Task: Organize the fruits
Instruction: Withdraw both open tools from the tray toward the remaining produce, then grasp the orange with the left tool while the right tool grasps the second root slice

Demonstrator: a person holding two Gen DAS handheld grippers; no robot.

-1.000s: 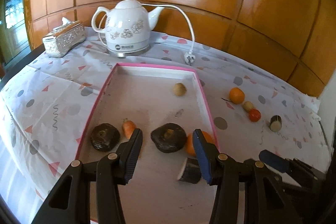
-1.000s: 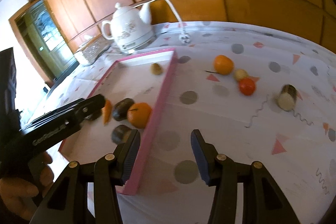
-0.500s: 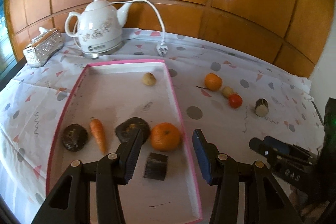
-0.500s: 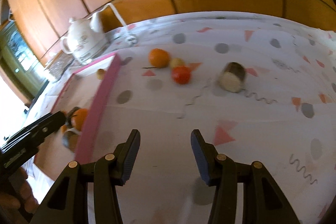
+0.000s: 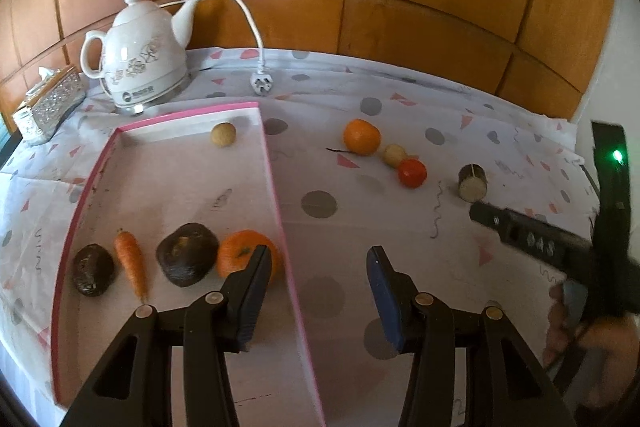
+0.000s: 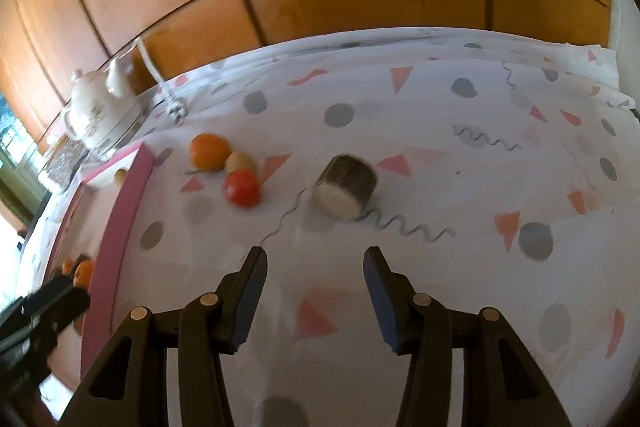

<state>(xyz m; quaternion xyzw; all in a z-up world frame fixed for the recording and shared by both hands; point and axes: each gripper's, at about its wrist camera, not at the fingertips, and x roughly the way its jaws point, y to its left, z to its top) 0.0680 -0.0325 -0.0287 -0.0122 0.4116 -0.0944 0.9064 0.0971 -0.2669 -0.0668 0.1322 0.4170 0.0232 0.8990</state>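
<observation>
**Checker:** List the tray contents, please.

**Operator:** Item one, pink-rimmed tray (image 5: 276, 187). In it I count: an orange (image 5: 240, 251) against the right rim, a dark round fruit (image 5: 186, 253) just beside it, a carrot (image 5: 130, 263), a second dark fruit (image 5: 93, 269), and a small tan ball (image 5: 223, 134) at the far end.

**Checker:** And loose on the tablecloth?

**Operator:** Four pieces: a second orange (image 6: 209, 151), a small yellowish fruit (image 6: 240, 163) touching it, a tomato (image 6: 242, 188) just beside that, and a stubby cylinder (image 6: 346, 189) lying on its side, well apart from the tray. I take the cylinder for a cut section of fruit, but the right wrist view is blurred, so I won't swear to it.

**Checker:** Grippers?

**Operator:** Left gripper (image 5: 318, 283): jaws wide, nothing between them, straddling the tray's right rim. Right gripper (image 6: 314, 281): jaws wide, empty, hanging over bare cloth with the cylinder straight ahead.

**Checker:** Step in hand?

**Operator:** By my reading, the reach for the next loose piece, probably the cylinder. Next I need to go forward and down, set the pads on its curved sides so it can't roll, and close.
</observation>
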